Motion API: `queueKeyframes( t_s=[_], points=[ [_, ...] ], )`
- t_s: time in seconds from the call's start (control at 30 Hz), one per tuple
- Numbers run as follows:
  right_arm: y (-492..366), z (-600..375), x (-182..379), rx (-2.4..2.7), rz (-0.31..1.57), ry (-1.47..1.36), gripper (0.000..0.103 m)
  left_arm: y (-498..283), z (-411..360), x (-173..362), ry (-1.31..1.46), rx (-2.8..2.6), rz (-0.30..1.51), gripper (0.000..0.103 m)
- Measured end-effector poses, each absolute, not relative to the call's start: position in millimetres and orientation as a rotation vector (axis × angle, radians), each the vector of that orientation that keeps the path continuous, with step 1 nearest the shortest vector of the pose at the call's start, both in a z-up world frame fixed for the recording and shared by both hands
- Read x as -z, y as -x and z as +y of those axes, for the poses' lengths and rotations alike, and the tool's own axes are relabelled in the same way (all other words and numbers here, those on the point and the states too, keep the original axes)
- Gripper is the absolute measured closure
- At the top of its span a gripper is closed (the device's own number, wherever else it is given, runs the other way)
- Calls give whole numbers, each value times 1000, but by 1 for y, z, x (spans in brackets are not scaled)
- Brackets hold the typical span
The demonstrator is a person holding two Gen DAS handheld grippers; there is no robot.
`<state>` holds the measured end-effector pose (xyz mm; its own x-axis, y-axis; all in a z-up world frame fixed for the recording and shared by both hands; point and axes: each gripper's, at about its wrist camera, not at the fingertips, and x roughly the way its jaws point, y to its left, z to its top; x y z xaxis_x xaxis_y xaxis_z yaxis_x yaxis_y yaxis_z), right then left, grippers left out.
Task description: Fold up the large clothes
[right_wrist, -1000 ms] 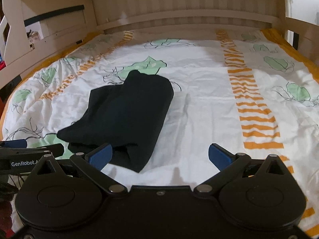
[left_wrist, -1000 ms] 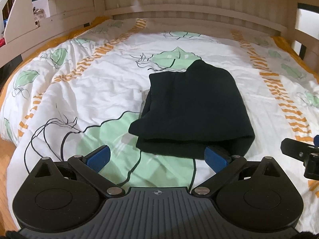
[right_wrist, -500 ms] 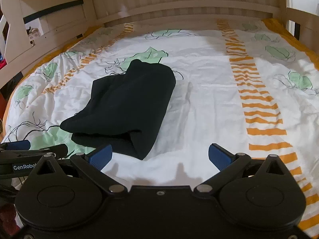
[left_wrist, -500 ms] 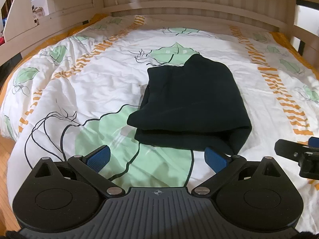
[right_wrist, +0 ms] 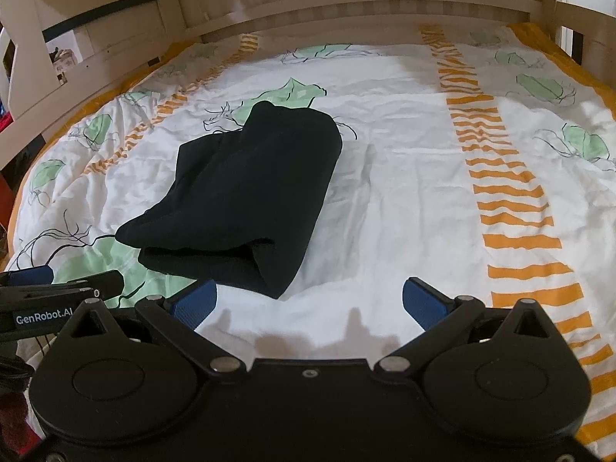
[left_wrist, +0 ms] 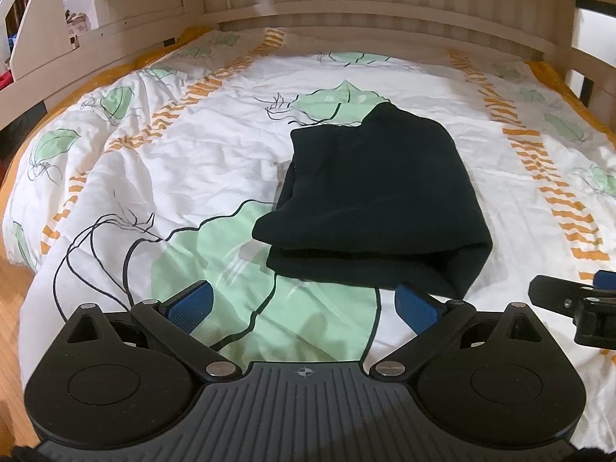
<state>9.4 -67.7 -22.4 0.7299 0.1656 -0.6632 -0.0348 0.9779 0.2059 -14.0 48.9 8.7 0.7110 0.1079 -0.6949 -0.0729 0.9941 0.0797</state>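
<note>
A black garment (left_wrist: pixel 377 200) lies folded into a thick rectangular bundle on the bed; it also shows in the right wrist view (right_wrist: pixel 246 200). My left gripper (left_wrist: pixel 304 304) is open and empty, just short of the bundle's near edge. My right gripper (right_wrist: pixel 308 302) is open and empty, over bare quilt to the right of the bundle's near corner. Each gripper shows at the edge of the other's view: the right one (left_wrist: pixel 569 300) and the left one (right_wrist: pixel 57 288).
The bed is covered by a white quilt (left_wrist: pixel 184 177) with green leaves and orange stripes (right_wrist: pixel 512 208). A wooden headboard (left_wrist: pixel 365 11) and side rails (right_wrist: pixel 96 65) enclose it. Wooden floor (left_wrist: pixel 11 308) shows at the lower left.
Both grippers have drawn back slightly from the folded garment and stay open. The bundle has not moved.
</note>
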Motion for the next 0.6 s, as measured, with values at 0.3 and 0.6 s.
queueKeyframes(
  t_s=[0.3, 0.6],
  points=[
    [-11, -68, 23, -114, 755, -191, 1, 14, 49, -8, -48, -98, 775, 1],
    [-11, -66, 25, -116, 760, -193, 1, 14, 49, -8, -48, -97, 777, 1]
  ],
)
